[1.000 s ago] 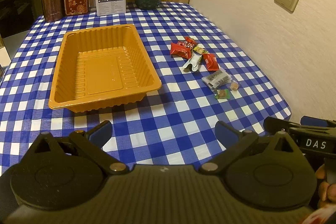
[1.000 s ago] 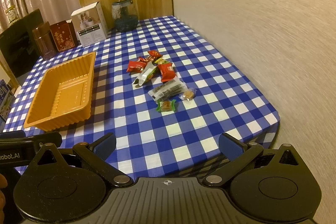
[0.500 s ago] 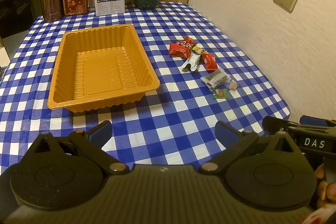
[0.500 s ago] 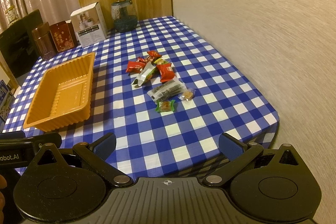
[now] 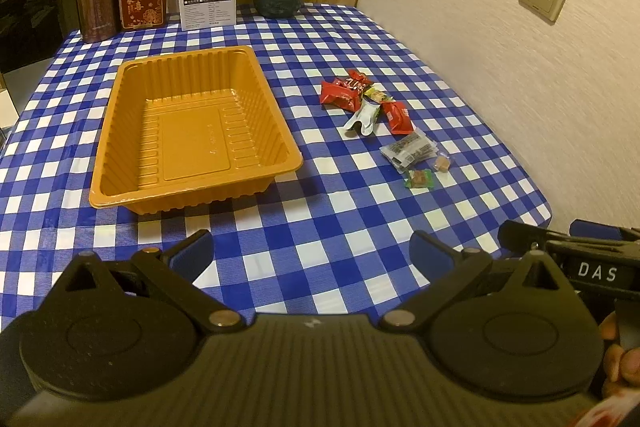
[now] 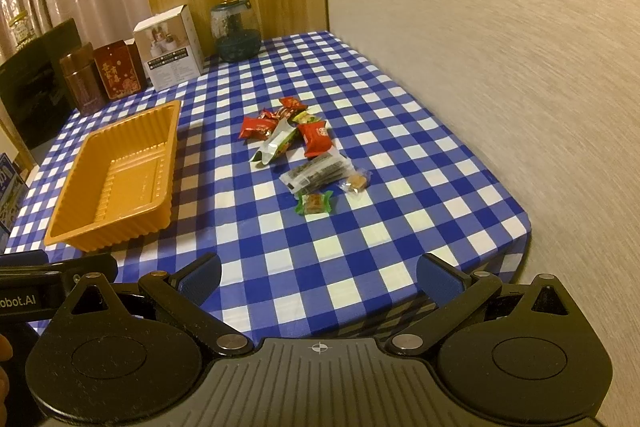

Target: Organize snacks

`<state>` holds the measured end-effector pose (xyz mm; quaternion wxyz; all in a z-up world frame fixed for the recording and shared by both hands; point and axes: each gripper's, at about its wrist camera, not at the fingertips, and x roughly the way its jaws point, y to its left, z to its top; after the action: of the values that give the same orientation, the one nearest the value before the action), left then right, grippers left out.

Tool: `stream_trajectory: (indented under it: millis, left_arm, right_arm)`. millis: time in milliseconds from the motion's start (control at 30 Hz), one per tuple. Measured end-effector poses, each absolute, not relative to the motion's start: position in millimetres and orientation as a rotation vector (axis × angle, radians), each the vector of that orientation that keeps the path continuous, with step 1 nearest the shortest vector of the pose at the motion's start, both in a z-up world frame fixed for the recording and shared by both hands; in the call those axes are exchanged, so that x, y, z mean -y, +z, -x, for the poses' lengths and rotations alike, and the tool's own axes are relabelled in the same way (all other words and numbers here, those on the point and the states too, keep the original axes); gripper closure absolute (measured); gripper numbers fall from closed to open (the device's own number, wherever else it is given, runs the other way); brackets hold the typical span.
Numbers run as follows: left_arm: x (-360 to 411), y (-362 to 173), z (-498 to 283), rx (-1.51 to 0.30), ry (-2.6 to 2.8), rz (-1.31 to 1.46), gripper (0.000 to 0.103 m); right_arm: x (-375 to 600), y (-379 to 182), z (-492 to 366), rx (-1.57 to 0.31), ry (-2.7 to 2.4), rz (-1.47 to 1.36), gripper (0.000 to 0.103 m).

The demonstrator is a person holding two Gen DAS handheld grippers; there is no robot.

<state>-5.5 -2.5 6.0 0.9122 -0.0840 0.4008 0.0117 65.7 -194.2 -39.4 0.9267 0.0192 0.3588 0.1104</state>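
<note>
Snacks [image 6: 298, 147] lie in a loose cluster on the checked surface [image 6: 400, 227], ahead of your right tongs [image 6: 318, 277] and a little left of their centre line, while the orange tray [image 6: 120, 179] sits well apart from them, off to the left. From your left tongs [image 5: 310, 251] the picture reverses: the tray [image 5: 192, 131] is nearly straight ahead and the cluster [image 5: 380, 119] is out to the right, so your right hand looks the nearer one for the pick and your left the nearer to the tray. Both tongs are spread wide with nothing between the pads, and both hang back at the near edge of the surface. The nearest piece to you is the green-wrapped candy [image 6: 314, 203], lying apart from the silver sachet [image 6: 276, 145], whose long axis runs away from you and slightly rightward. The tray is empty, so I judge that sorting has not begun
</note>
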Motion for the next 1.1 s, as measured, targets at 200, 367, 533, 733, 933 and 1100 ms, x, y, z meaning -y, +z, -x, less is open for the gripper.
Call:
stream_trajectory:
  millis: [200, 367, 533, 733, 933, 1100]
  left_arm:
    - [3.2, 6.0, 5.4, -0.825, 0.025, 0.173, 0.000]
    - [3.5, 6.0, 5.2, -0.826, 0.025, 0.173, 0.000]
    - [4.1, 6.0, 5.1, -0.826, 0.026, 0.173, 0.000]
    - [7.5, 7.0, 5.7, -0.825, 0.023, 0.173, 0.000]
    - [7.1, 6.9, 5.7, -0.825, 0.024, 0.174, 0.000]
    - [9.3, 5.9, 4.4, -0.828, 0.021, 0.177, 0.000]
  right_arm:
    - [194.4, -39.5, -66.2, -0.736, 0.227, -0.041, 0.000]
    - [194.7, -39.5, -66.3, -0.736, 0.226, -0.040, 0.000]
    - [194.9, -39.9, -66.3, -0.736, 0.226, -0.040, 0.000]
    - [195.9, -39.7, -66.7, -0.736, 0.226, -0.040, 0.000]
    - [196.0, -39.6, -66.8, -0.736, 0.225, -0.041, 0.000]
    - [200.3, -41.3, -69.1, -0.735, 0.219, -0.049, 0.000]
